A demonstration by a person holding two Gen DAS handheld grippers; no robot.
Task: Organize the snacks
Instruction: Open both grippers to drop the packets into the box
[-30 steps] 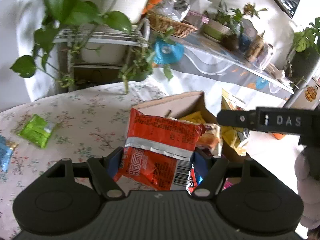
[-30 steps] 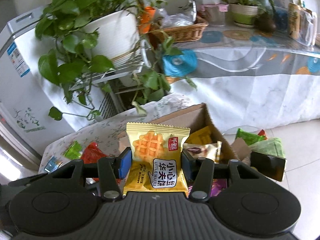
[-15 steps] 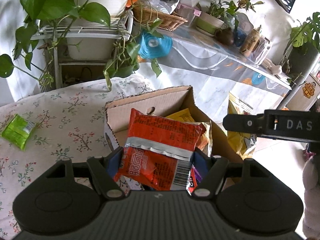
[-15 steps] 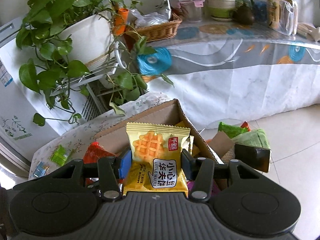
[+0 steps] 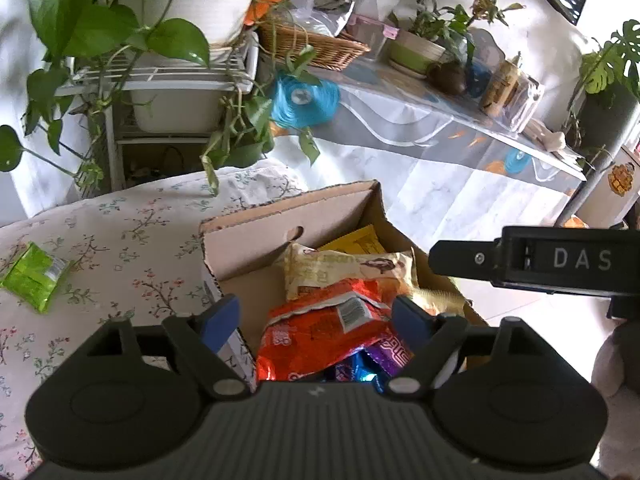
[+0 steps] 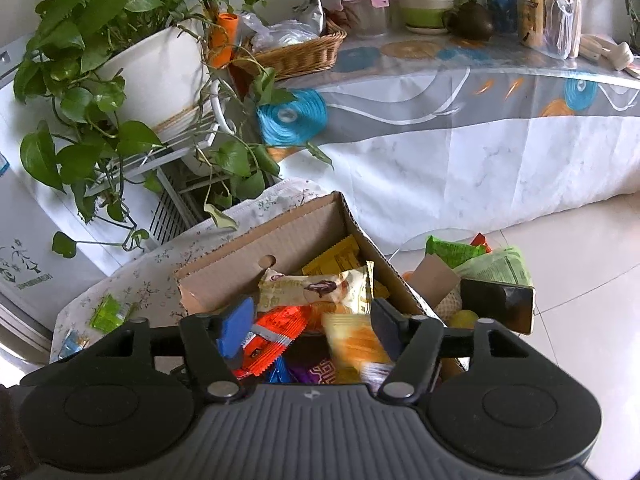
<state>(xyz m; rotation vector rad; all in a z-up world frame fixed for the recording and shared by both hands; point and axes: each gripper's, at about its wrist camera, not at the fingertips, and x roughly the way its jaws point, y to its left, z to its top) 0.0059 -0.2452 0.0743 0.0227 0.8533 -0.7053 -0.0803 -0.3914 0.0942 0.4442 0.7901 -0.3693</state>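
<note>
Both grippers hang over the open cardboard box [image 5: 256,240], which sits at the edge of the table [image 5: 120,232] with its flowered cloth. The left gripper [image 5: 316,320] has its jaws opening and holds nothing — the blue pads stand clear on either side of the orange-red snack packet [image 5: 320,332], which lies in the box on top of purple and blue wrappers. Behind it in the box lie a cream-coloured packet [image 5: 344,270] and a yellow one [image 5: 352,242]. The right gripper [image 6: 308,322] also has its jaws opening; the yellow waffle packet [image 6: 354,340] is between them, blurred and tilted, just inside the right-hand pad, and whether it still touches that pad I cannot tell. It is over the box, beside the orange-red packet. A green packet [image 5: 34,276] lies on the table well apart from the box, to the left — in the right wrist view a small blue packet [image 6: 72,344] shows near it.
</note>
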